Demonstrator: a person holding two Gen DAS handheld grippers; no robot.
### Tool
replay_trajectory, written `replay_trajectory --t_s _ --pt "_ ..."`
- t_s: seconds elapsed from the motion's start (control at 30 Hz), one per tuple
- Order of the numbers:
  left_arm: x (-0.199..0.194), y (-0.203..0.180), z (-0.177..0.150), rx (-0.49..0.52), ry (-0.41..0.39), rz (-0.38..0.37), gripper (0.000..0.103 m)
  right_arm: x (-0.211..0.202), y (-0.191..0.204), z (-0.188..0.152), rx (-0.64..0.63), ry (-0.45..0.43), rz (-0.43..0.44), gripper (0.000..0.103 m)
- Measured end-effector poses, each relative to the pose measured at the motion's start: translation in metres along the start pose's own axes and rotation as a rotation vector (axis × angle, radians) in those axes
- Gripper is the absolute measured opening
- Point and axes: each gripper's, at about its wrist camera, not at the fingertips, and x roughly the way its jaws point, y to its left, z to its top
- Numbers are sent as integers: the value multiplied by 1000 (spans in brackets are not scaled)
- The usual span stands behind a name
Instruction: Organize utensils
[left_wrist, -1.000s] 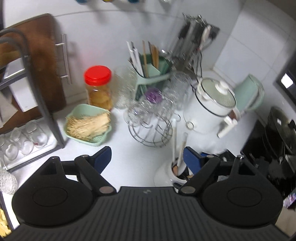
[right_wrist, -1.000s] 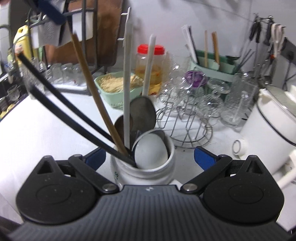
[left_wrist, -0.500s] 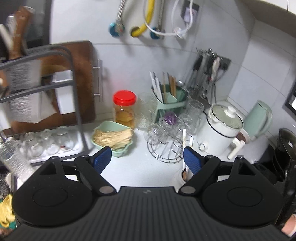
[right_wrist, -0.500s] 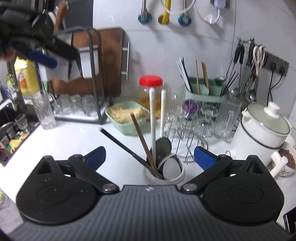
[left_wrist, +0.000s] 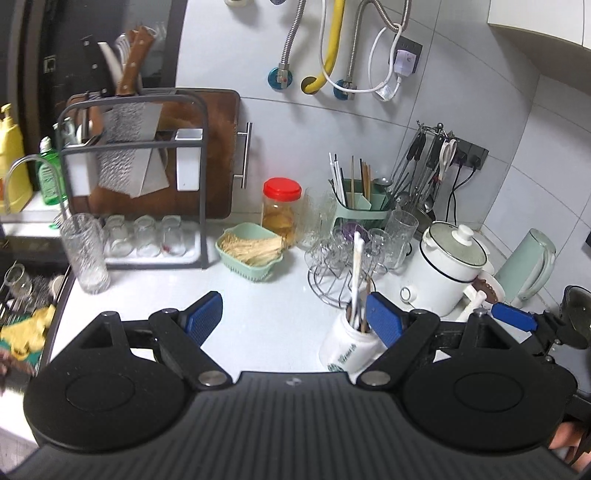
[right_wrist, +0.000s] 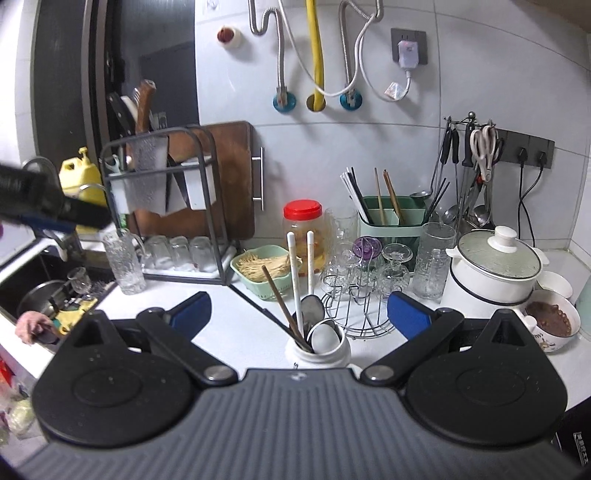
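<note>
- Left tongs: blue-padded fingers spread wide with nothing between them, tilted downward above the counter.
- Right tongs: fingers equally wide apart, gripping nothing, also angled downward.
- In the left wrist view, one blue pad of the right tongs shows at the right edge.

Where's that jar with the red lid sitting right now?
The red-lidded jar stands at the back of the counter, behind the green basket of noodles, between the cutting board and the green utensil caddy.
</note>
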Motion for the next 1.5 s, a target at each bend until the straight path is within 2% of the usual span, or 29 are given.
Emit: replay_trajectory --t_s 0.37,0.9,1.5 --pt "-47 -32 -56 -7 2 33 88 -52 -4 -26 32 -27 20 103" --pt "-84 -34 -114 -60 32 48 88 -96 5 -57 79 -31 22 103" --pt "-99 -33 -132 -70 16 37 88 -112 3 -67 92 -31 -22 103"
